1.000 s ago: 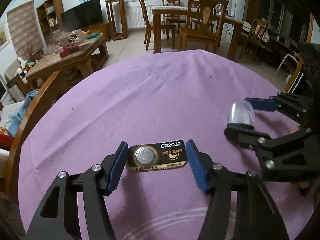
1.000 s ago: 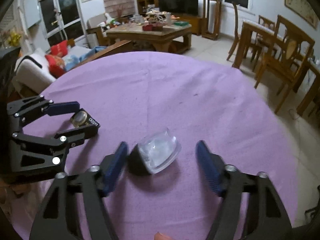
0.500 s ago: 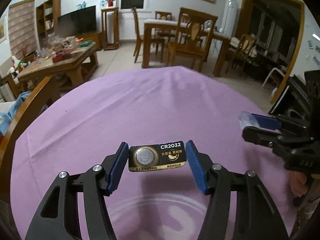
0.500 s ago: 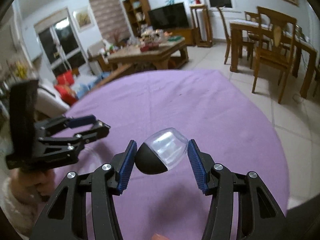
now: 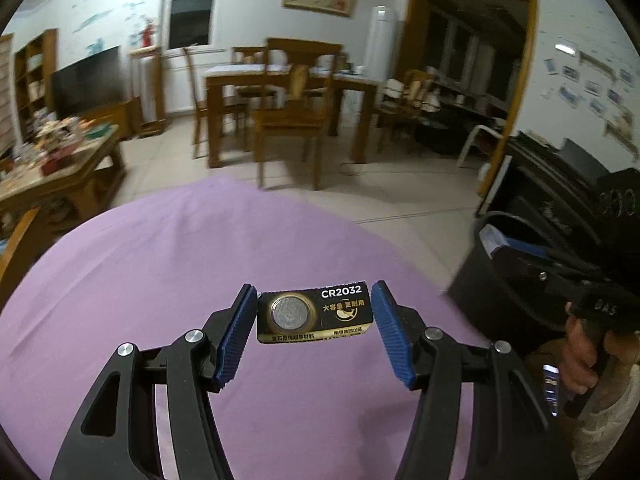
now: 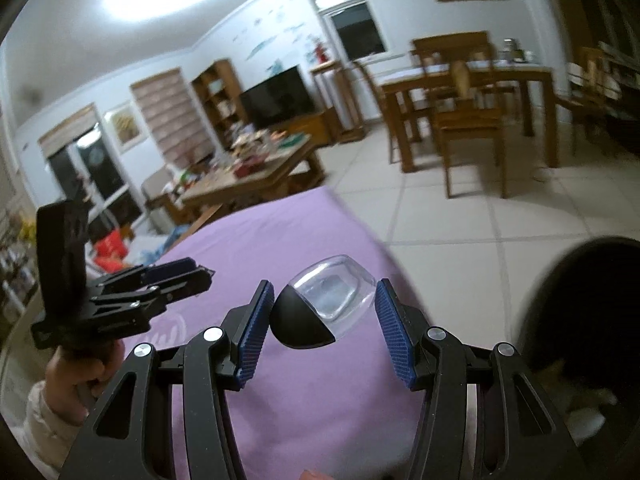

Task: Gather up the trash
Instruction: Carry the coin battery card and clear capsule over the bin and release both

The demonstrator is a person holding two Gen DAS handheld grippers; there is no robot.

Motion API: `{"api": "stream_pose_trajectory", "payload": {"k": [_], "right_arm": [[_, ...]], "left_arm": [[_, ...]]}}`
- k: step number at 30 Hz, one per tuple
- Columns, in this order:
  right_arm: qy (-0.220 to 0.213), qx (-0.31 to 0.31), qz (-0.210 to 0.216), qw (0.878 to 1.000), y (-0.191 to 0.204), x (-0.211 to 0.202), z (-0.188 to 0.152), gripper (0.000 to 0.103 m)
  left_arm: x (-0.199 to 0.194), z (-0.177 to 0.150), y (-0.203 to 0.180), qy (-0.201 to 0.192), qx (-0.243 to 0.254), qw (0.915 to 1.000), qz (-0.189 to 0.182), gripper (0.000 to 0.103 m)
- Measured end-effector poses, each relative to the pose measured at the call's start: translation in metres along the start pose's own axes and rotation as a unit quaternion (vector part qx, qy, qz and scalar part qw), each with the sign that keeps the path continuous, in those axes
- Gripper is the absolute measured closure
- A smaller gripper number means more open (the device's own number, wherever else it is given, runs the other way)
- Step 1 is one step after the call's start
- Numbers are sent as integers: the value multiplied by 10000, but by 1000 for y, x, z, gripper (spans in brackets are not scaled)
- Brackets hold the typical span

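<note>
Our left gripper [image 5: 315, 314] has its blue pads clamped on the two short ends of a CR2032 battery card [image 5: 316, 314], black and gold, the coin cell showing in its round blister, and we hold it level, up off the purple tablecloth [image 5: 180, 264]. Over in our right gripper [image 6: 325, 312], the pads press both sides of a small plastic capsule [image 6: 320, 310], its black half toward the left pad, its clear dome toward the right, tilted, and it too hangs in the air above the cloth. Looking out from the left wrist, we catch the right gripper at the right edge, a hand [image 5: 582, 354] wrapped round its handle, hovering over the open mouth of a black bin [image 5: 492, 288] that stands just beside the table's edge. From the right wrist, that same dark bin fills the lower right corner. Beyond the table we see tiled floor [image 6: 460, 216], a wooden dining set [image 5: 288, 100] and a cluttered coffee table [image 6: 248, 172].
</note>
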State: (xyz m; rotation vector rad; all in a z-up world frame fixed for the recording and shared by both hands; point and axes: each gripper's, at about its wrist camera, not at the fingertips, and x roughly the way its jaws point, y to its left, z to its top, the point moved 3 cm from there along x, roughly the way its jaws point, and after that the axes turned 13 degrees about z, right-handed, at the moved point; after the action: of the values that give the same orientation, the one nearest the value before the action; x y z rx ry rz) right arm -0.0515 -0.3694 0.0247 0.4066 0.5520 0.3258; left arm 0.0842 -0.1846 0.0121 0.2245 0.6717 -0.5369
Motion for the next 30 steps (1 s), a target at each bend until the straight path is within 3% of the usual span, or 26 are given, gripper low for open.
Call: {"api": "stream_pose_trajectory", "payload": {"k": [7, 16, 24, 30], "right_arm": [[-586, 409, -608, 9956, -64, -95, -13, 50], [-1104, 1160, -1164, 9802, -146, -187, -52, 50], [-1355, 1508, -1322, 9703, -187, -229, -76, 50], [-1391, 1656, -1321, 9673, -202, -235, -86, 50]], "left_arm": [[7, 13, -90, -99, 433, 9962, -748, 45], [22, 12, -204, 2, 1057, 9820, -1564, 45], [29, -2, -249, 183, 1343, 9746, -1782, 45], [35, -6, -266, 298, 1464, 9722, -1804, 45]]}}
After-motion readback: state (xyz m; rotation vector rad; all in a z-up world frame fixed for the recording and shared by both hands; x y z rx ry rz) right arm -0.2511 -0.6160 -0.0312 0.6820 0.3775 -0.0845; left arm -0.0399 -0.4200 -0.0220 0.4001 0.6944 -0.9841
